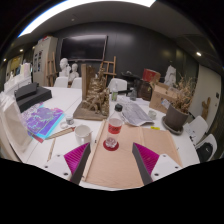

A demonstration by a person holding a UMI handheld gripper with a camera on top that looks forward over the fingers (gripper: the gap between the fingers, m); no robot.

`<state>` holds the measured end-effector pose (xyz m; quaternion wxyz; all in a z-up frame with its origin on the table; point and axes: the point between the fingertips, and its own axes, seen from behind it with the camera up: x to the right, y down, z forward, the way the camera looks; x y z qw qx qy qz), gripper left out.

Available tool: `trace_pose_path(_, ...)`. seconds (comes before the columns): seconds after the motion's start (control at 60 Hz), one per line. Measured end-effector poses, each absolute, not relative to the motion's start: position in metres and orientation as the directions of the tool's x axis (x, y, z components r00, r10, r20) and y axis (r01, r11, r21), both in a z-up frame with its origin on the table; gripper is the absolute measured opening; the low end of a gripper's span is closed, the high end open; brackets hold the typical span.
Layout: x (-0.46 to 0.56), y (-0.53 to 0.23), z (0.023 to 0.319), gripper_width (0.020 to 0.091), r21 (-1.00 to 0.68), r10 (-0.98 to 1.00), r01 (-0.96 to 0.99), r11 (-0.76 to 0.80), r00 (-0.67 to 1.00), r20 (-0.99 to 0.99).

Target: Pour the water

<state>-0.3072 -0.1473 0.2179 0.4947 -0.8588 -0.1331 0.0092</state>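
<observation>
A clear plastic bottle [114,125] with a dark cap and a red band stands upright on a red coaster [111,144], on a tan board [112,165]. A white cup [83,134] stands to its left, just off the board. My gripper [112,163] is open, with nothing between its fingers. The magenta pads [76,157] flank the board, and the bottle stands ahead of them, clear of both.
A white table [185,150] holds an iridescent sheet [42,121] at the left, a wooden model [96,98] behind the bottle, papers [133,112], and a dark bowl [176,119] at the right. White busts [66,71] stand at the back left.
</observation>
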Motion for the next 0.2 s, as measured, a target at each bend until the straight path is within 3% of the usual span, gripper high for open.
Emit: trace_pose_path(0.2, -0.292, -0.163, 0.231, 0.0856, -0.860, 0.197, 0.234, -0.453, 0.967, 0.160)
